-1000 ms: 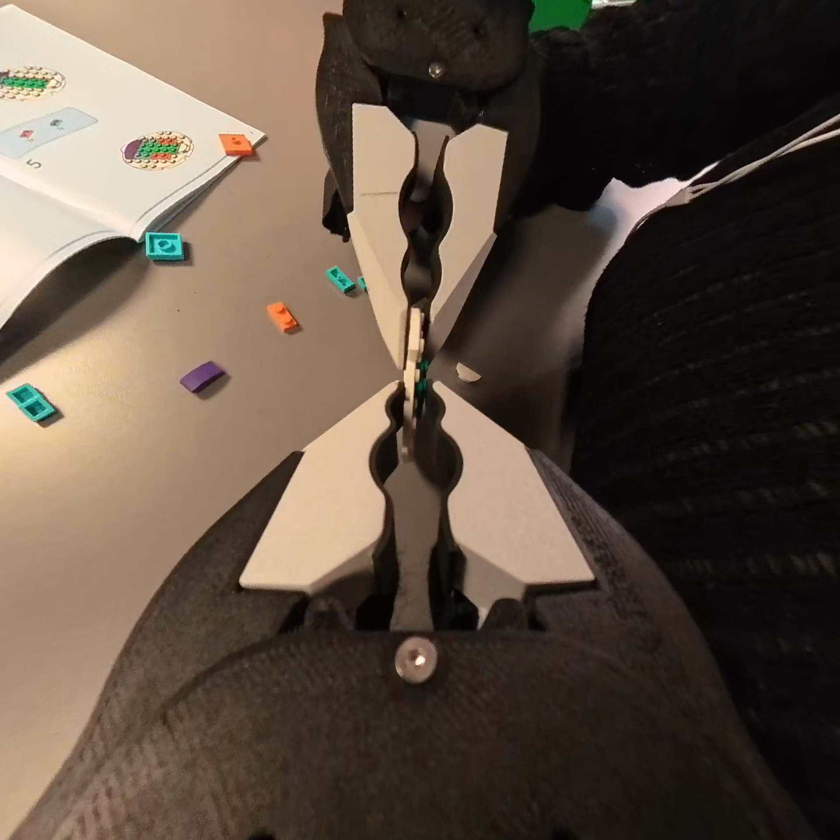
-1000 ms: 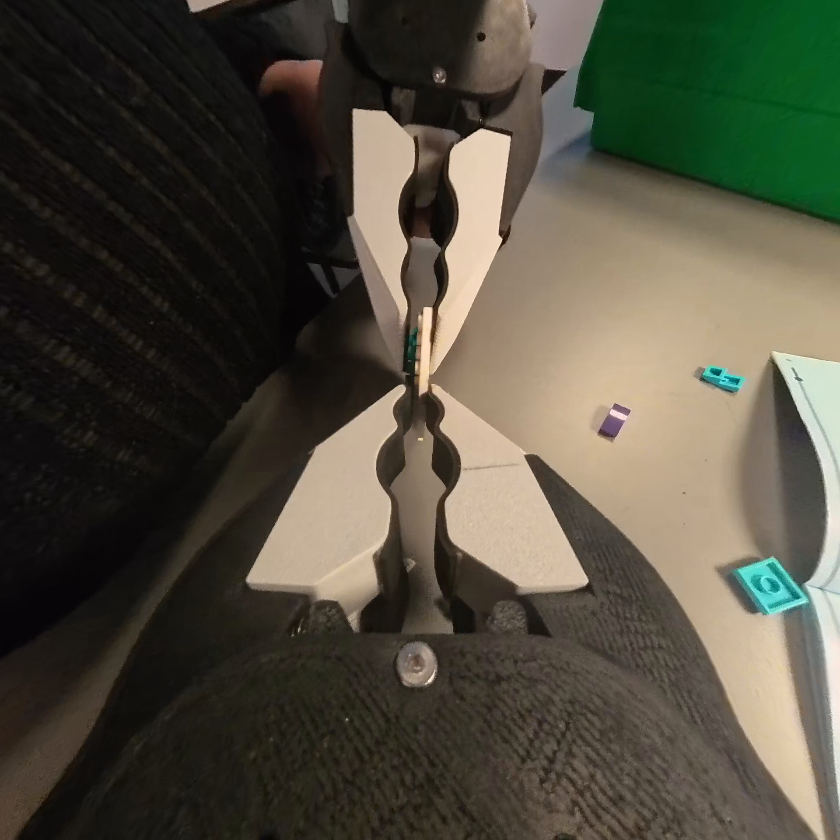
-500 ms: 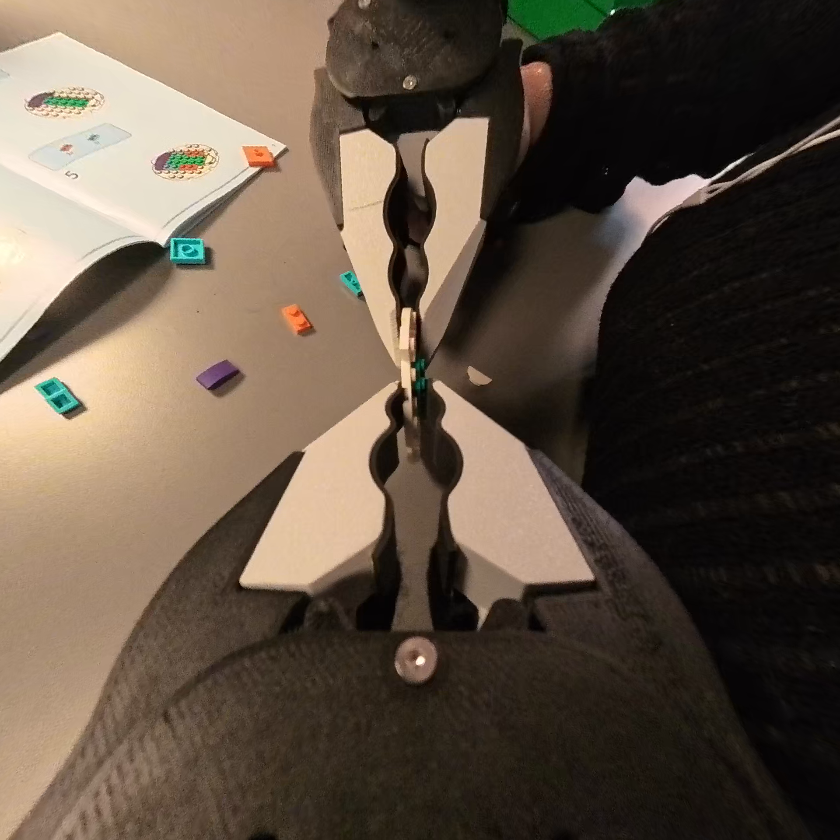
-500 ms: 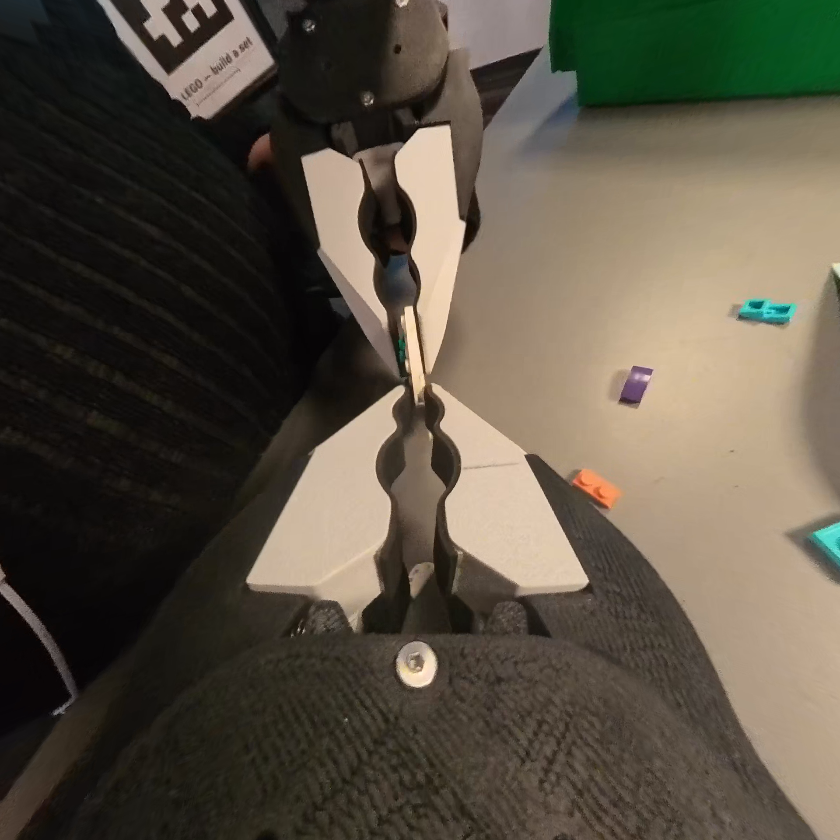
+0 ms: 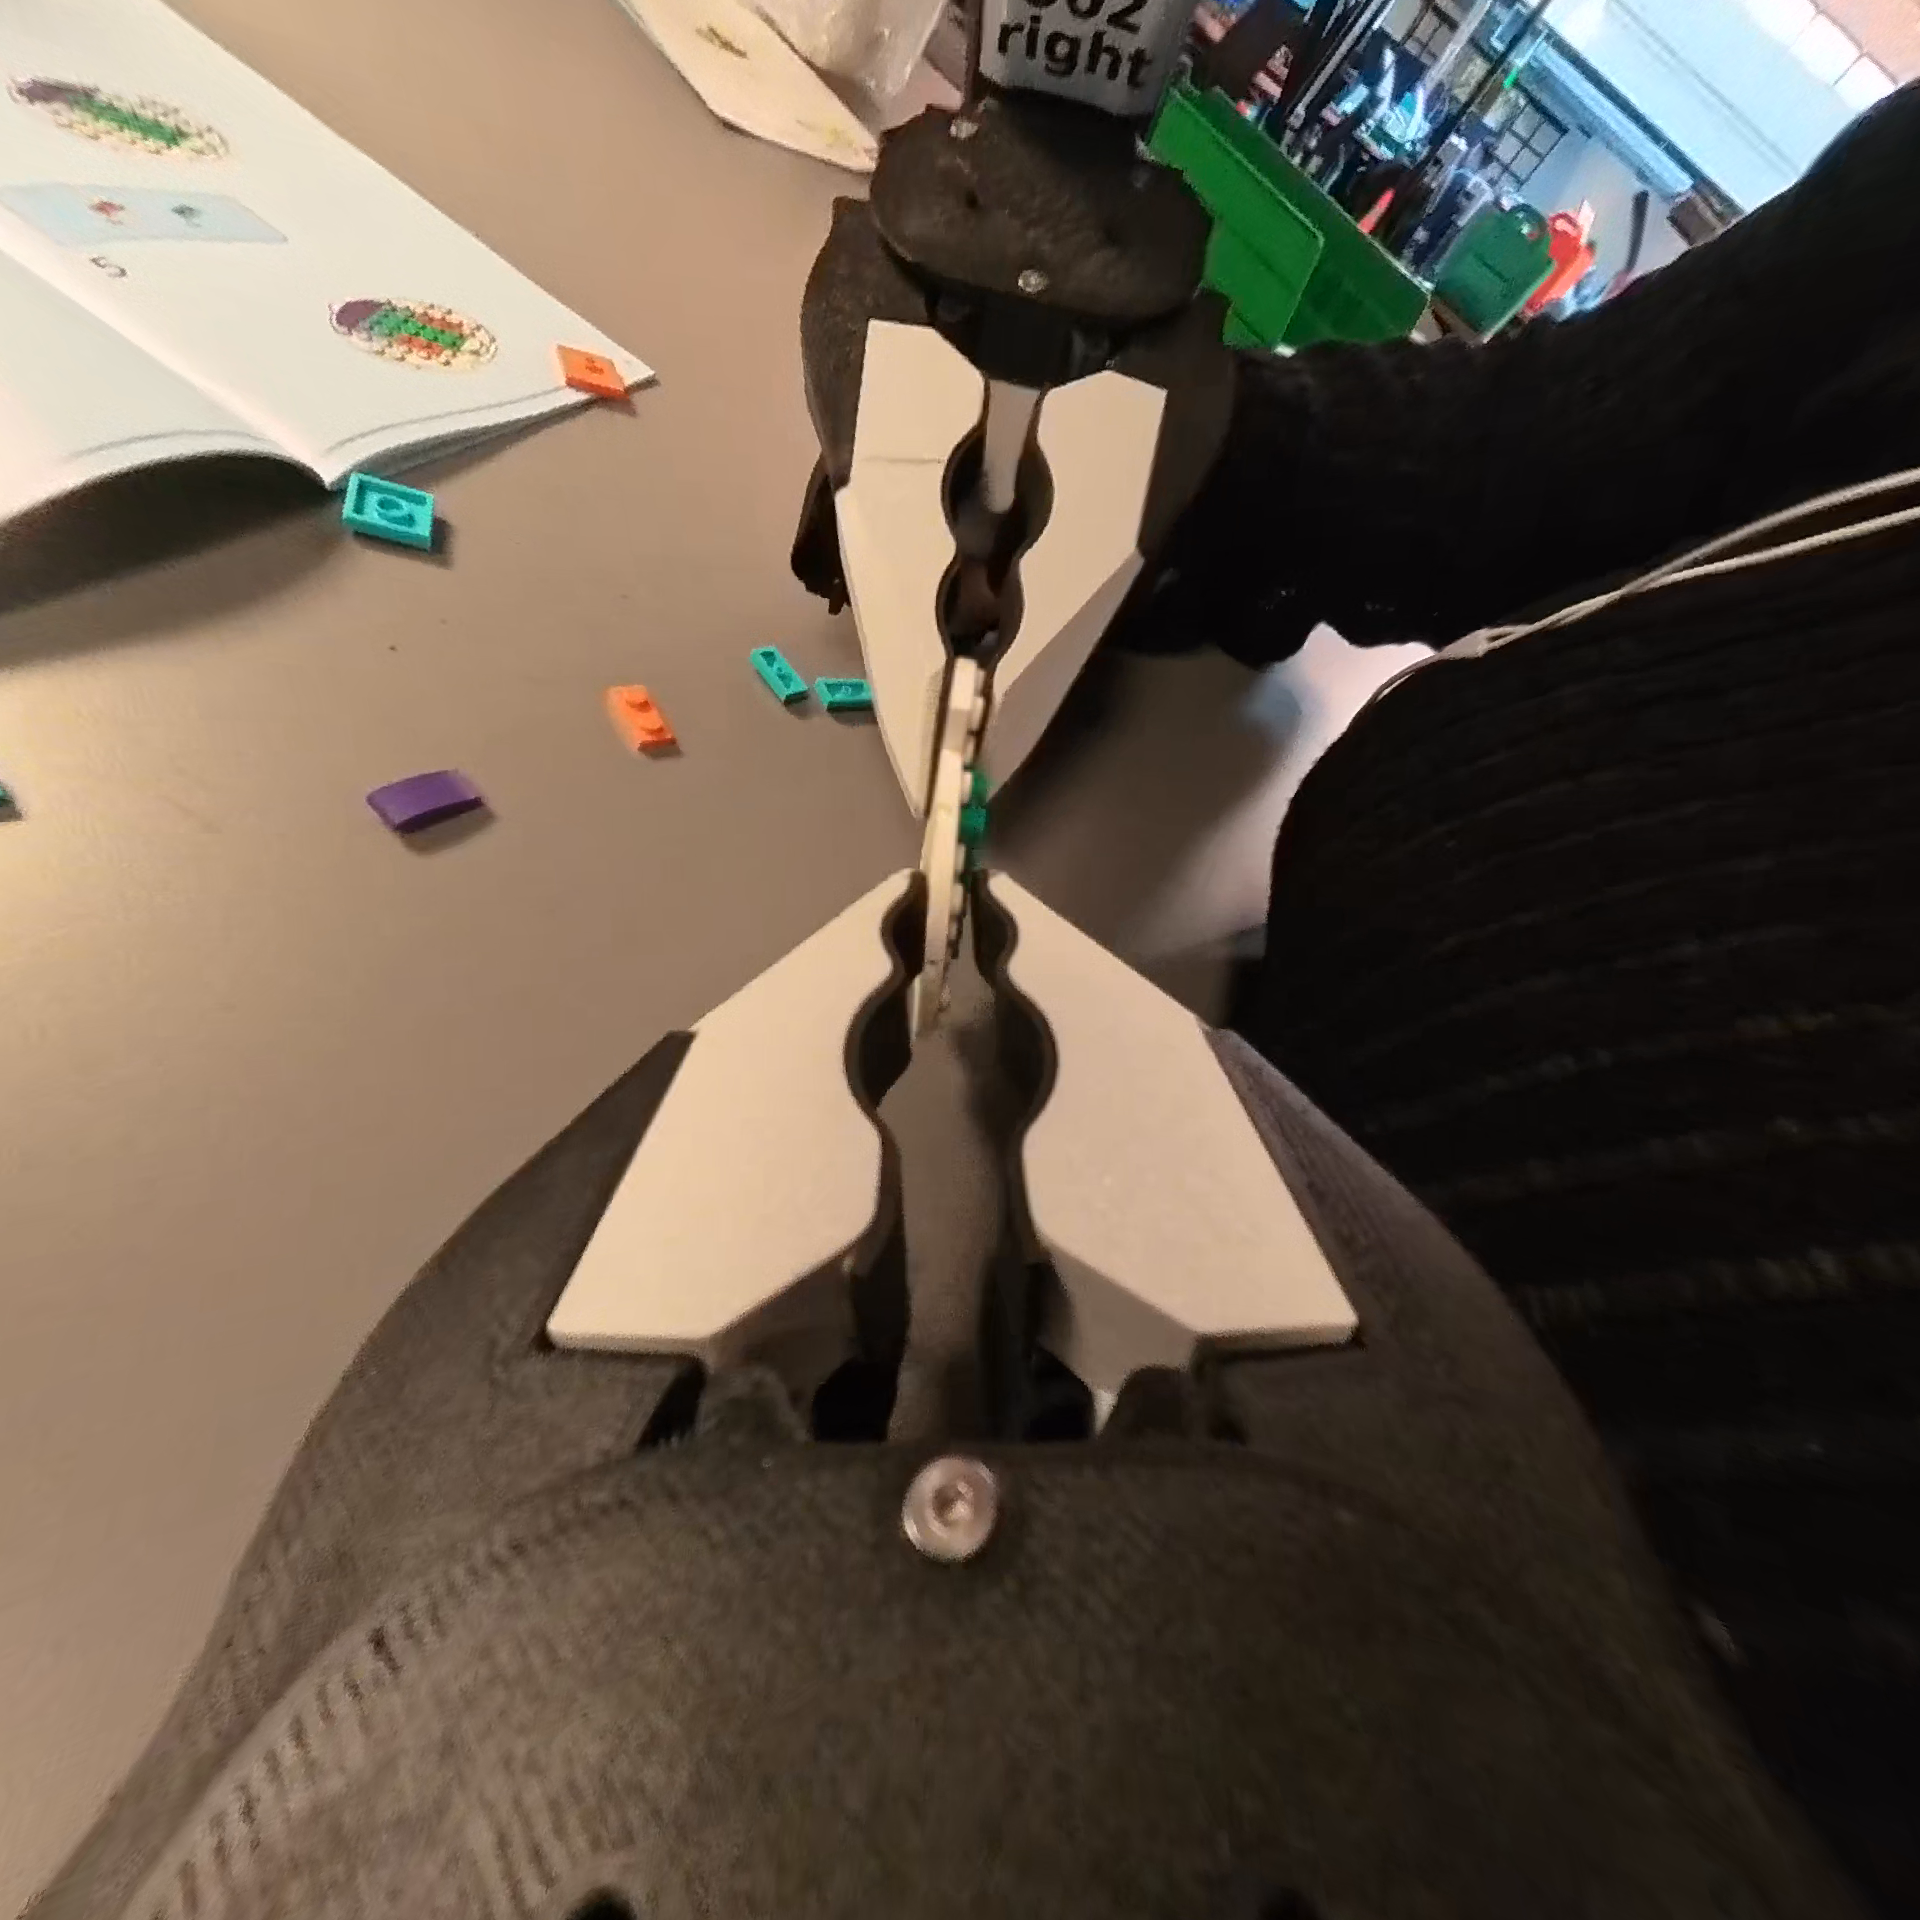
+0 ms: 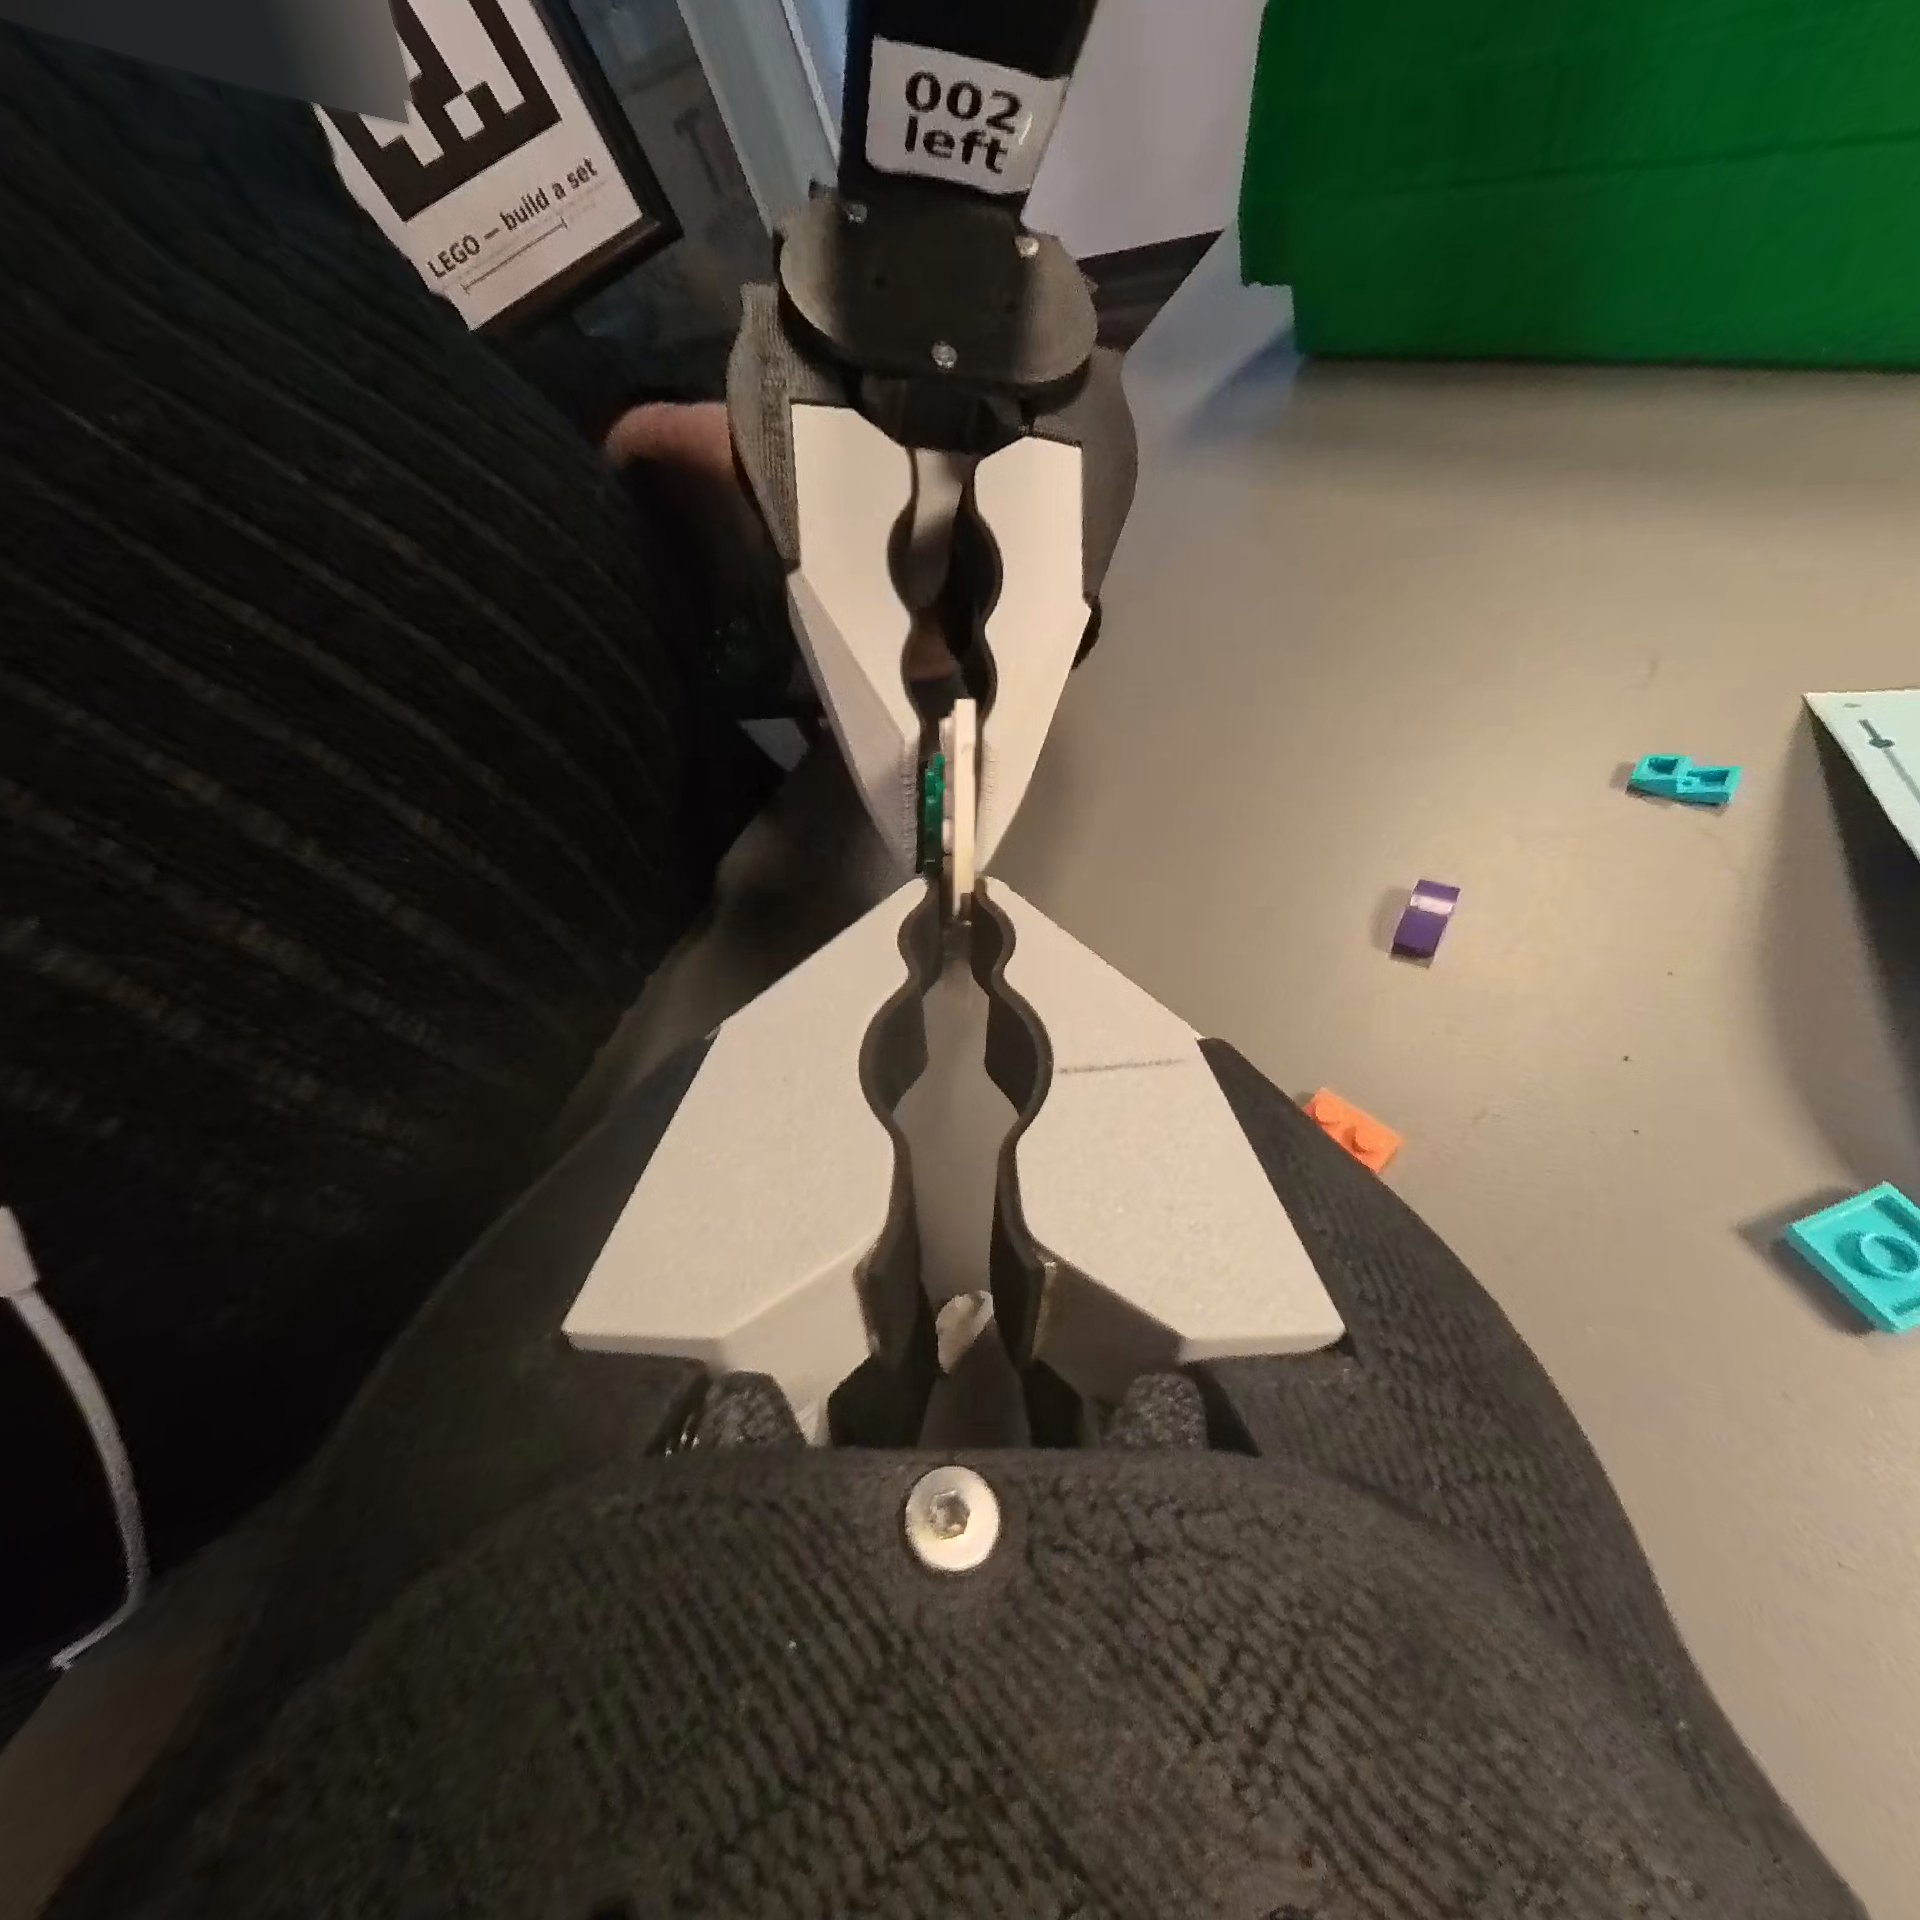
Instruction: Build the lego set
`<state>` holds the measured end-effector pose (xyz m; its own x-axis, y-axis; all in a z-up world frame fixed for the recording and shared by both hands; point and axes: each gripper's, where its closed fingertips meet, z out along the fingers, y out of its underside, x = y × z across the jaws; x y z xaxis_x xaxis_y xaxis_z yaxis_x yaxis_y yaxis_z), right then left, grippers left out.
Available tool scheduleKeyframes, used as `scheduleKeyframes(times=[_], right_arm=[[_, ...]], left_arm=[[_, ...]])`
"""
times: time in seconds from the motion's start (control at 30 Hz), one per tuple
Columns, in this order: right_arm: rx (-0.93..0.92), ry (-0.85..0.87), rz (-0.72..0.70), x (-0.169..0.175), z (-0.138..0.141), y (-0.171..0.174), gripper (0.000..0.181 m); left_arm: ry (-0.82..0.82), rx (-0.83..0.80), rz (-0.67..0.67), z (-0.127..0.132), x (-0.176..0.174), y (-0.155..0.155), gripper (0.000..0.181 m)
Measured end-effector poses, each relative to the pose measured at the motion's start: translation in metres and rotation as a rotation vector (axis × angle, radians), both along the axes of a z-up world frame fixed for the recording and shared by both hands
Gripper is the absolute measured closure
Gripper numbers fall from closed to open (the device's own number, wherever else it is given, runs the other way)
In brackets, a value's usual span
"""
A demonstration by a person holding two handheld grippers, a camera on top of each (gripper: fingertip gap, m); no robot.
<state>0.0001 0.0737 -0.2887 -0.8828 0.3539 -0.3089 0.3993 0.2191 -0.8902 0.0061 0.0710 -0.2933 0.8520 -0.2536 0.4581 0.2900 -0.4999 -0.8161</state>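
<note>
From my left wrist camera, my left gripper (image 5: 948, 906) pinches the near edge of the white round plate (image 5: 951, 821), held edge-on above the table (image 5: 260, 987); a green piece (image 5: 974, 821) sits on its right face. My right gripper (image 5: 961, 727), at 12 o'clock, clamps the far edge. At 10 o'clock lie a purple tile (image 5: 424, 800) and an orange plate (image 5: 641, 717).

From my right wrist camera, my right gripper (image 6: 961, 902) nips the plate's near edge, my left gripper (image 6: 951, 800) opposite. The instruction booklet (image 6: 1870, 769) lies at 3 o'clock.
</note>
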Motion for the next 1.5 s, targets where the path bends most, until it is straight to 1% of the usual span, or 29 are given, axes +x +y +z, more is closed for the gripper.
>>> scheduleKeyframes(times=[0.03, 0.13, 0.17, 0.2, 0.27, 0.37, 0.53, 0.8, 0.87, 0.93, 1.07, 1.2, 1.4, 1.5], right_arm=[[-0.009, -0.004, -0.006, -0.001, 0.001, 0.000, 0.178], [-0.074, -0.037, -0.045, -0.007, 0.007, 0.006, 0.178], [-0.100, -0.048, -0.053, -0.008, 0.009, 0.008, 0.178], [-0.102, -0.047, -0.058, -0.009, 0.009, 0.009, 0.178], [-0.029, 0.002, -0.046, -0.007, 0.004, 0.009, 0.178], [0.061, 0.061, -0.001, -0.001, -0.004, 0.003, 0.178], [0.051, 0.099, 0.021, 0.003, 0.000, 0.001, 0.178], [0.070, 0.142, 0.053, 0.006, 0.000, -0.001, 0.178], [0.084, 0.157, 0.075, 0.009, -0.001, -0.002, 0.174], [0.086, 0.162, 0.098, 0.012, -0.001, -0.004, 0.168], [0.096, 0.152, 0.092, 0.011, -0.003, -0.004, 0.172], [0.101, 0.126, 0.102, 0.011, -0.005, -0.003, 0.177], [0.102, 0.096, 0.110, 0.011, -0.007, -0.004, 0.178], [0.075, 0.090, 0.096, 0.010, -0.004, -0.004, 0.178]], left_arm=[[0.039, 0.017, 0.002, 0.001, 0.000, 0.000, 0.174], [0.223, 0.068, -0.020, 0.004, 0.003, -0.001, 0.174], [0.250, 0.073, -0.020, 0.004, 0.003, -0.001, 0.174], [0.241, 0.089, -0.020, 0.006, 0.004, -0.001, 0.174], [0.194, 0.115, -0.011, 0.009, 0.003, -0.001, 0.174], [0.212, 0.133, -0.001, 0.012, -0.002, -0.002, 0.174], [0.265, 0.113, -0.032, 0.006, 0.001, -0.001, 0.174], [0.273, 0.114, -0.048, 0.005, 0.004, -0.001, 0.174], [0.270, 0.103, -0.042, 0.004, 0.003, -0.001, 0.174], [0.267, 0.100, -0.044, 0.003, 0.003, -0.002, 0.174], [0.271, 0.091, -0.055, 0.002, 0.004, -0.002, 0.174], [0.243, 0.094, -0.099, 0.002, 0.010, -0.004, 0.174], [0.180, 0.106, -0.111, 0.006, 0.009, -0.006, 0.174], [0.184, 0.086, -0.116, 0.003, 0.010, -0.005, 0.174]])
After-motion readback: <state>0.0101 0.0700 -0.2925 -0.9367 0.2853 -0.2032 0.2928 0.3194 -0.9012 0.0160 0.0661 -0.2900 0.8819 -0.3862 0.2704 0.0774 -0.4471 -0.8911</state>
